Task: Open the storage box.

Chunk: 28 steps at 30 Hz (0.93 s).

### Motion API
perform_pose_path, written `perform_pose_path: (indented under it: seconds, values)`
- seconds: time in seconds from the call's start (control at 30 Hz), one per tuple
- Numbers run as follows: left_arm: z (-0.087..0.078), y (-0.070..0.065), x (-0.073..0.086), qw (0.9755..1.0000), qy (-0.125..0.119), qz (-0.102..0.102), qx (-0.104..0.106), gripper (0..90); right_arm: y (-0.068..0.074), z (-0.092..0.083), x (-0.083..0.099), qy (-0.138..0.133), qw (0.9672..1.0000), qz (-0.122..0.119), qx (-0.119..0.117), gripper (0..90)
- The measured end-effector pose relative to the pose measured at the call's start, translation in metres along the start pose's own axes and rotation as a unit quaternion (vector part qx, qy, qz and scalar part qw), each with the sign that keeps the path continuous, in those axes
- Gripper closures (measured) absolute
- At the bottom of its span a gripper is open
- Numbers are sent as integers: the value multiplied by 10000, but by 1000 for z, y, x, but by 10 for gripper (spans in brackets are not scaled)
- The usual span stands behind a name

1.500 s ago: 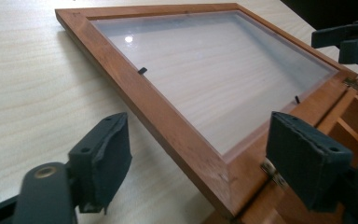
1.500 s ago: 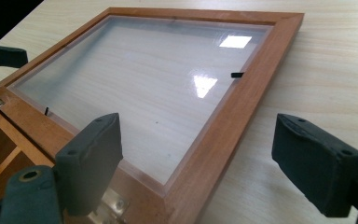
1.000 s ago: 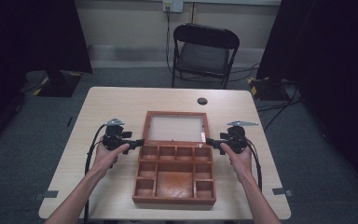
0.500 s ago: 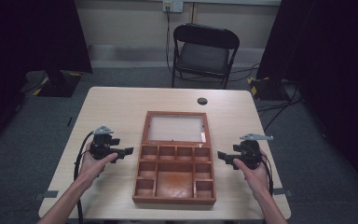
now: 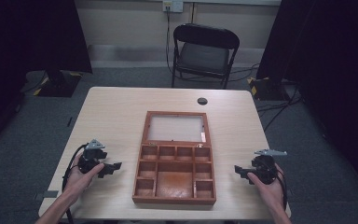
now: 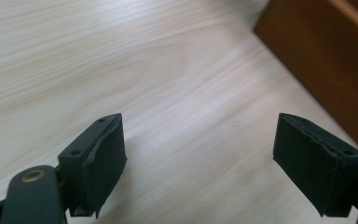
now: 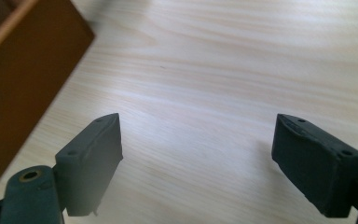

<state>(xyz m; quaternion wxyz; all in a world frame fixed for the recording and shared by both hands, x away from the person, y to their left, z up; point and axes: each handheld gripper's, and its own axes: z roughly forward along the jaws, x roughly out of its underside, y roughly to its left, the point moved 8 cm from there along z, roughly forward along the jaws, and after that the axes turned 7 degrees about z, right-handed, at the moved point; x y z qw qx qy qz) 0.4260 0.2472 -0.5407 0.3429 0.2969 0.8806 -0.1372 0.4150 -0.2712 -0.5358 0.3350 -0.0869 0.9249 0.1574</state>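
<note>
Both of my tongs are released and hold nothing. My left gripper (image 5: pixel 113 167) hangs low over the table (image 5: pixel 116 116) with its jaws wide apart, bare wood grain between the pads (image 6: pixel 103 151); a second ago it stood right at the left wall of the wooden box (image 5: pixel 175 158), and now it sits well apart from it, nearer my edge of the table. My right gripper (image 5: pixel 239 171) has done the mirror of that: it has left the right wall and rests out near the table's right side, jaws just as wide, empty.

The box lies flat in the middle of the table, its glazed lid (image 5: pixel 176 128) laid open away from me, and what I can see of its compartments looks empty. The box itself has not shifted.

I judge that I am finished with opening it and have pulled back. The next thing, I think, is either to bring something to the compartments or to rest.
</note>
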Motion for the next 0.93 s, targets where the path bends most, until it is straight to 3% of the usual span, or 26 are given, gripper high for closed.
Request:
perform_pose_path:
  seconds: [0.13,0.2,0.33,0.4,0.57,0.93]
  values:
    - [-1,4,3,9999,33,-14,-155,167,-14,1,4,38,9994,-12,333,154]
    - [1,7,8,9994,169,106,-276,165,-19,1,7,77,9995,133,293,148]
    - [4,11,11,9989,96,211,-411,158,-25,4,7,-29,9979,-160,623,144]
    - [6,13,11,9982,32,277,-538,151,-27,8,7,-91,9962,-315,804,100]
    - [12,19,12,9974,-219,270,-626,50,-27,13,7,-356,9957,-299,799,13]
    - [13,21,12,9974,-155,269,-658,4,-27,14,7,-408,9948,-189,916,7]
